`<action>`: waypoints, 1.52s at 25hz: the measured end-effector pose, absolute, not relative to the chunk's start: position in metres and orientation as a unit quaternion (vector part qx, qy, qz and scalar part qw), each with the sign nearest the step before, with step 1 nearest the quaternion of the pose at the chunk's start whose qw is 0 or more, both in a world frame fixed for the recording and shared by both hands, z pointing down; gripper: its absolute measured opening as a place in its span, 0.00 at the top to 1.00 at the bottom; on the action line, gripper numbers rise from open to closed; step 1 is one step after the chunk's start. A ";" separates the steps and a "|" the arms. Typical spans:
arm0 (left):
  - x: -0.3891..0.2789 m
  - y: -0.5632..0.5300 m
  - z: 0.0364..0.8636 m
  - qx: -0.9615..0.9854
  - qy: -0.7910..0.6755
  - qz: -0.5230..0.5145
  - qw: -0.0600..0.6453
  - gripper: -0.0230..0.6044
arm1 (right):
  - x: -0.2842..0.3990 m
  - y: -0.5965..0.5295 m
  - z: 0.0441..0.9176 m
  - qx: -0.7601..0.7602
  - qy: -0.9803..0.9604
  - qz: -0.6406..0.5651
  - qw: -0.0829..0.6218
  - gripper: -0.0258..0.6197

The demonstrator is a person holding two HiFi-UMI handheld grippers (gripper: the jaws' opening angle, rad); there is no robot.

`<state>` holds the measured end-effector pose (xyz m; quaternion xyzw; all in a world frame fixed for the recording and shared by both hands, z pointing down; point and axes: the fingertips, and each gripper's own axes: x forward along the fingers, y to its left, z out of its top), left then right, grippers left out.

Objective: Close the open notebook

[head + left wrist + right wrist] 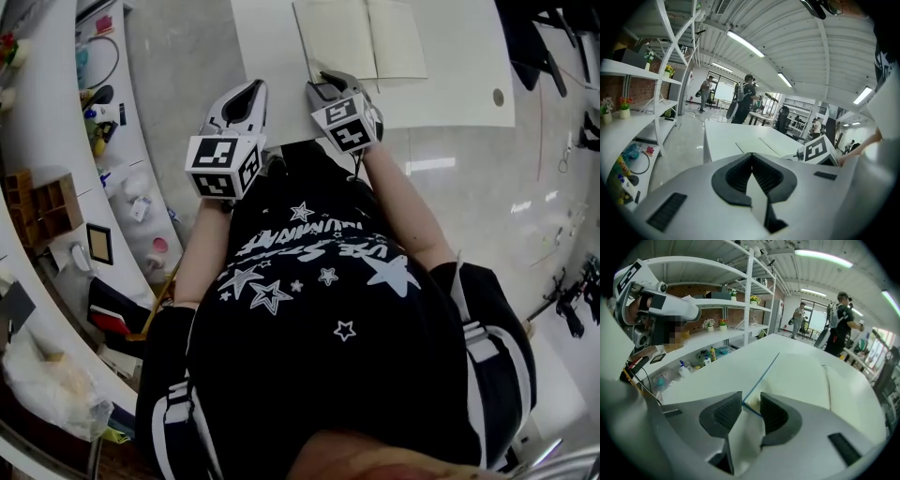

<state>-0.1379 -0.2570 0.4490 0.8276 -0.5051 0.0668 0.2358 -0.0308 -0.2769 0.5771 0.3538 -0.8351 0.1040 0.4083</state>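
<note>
where the white table (272, 56) fills the top of the head view, the notebook (361, 37) lies open and flat on it. it shows two pale, blank pages side by side with a crease down the middle. the right gripper view shows a thin blue cover edge running along the left side of the left page.

to the far left, curved white shelves stand beside the table. a wooden box (47, 202) with open compartments sits on one of them, and what it holds cannot be made out. small pots (708, 325) with flowers in them stand on an upper shelf. a few bottles (711, 354) stand on the shelf below.

the left gripper (251, 89) is at the table's near left corner, to the left of the notebook and apart from it. its jaws are pressed together at the tips with nothing between them.

the right gripper (330, 77) is at the notebook's near left corner. its jaws stand a narrow gap apart. the blue edge and the corner of the left page run into that gap, close against the left pad. the pads are not closed on the page.
</note>
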 end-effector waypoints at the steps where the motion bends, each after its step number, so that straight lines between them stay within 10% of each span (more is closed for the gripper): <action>1: -0.138 -0.257 0.450 0.828 -0.505 0.067 0.236 0.94 | -0.031 -0.277 0.577 0.356 -0.836 0.103 0.406 0.76; 11: -0.137 -0.249 0.441 0.833 -0.502 0.064 0.224 0.94 | -0.032 -0.277 0.575 0.362 -0.831 0.088 0.413 0.91; 38: -0.093 -0.229 0.410 0.866 -0.461 0.051 0.186 0.94 | 0.035 -0.289 0.457 0.481 -0.829 0.105 0.264 0.92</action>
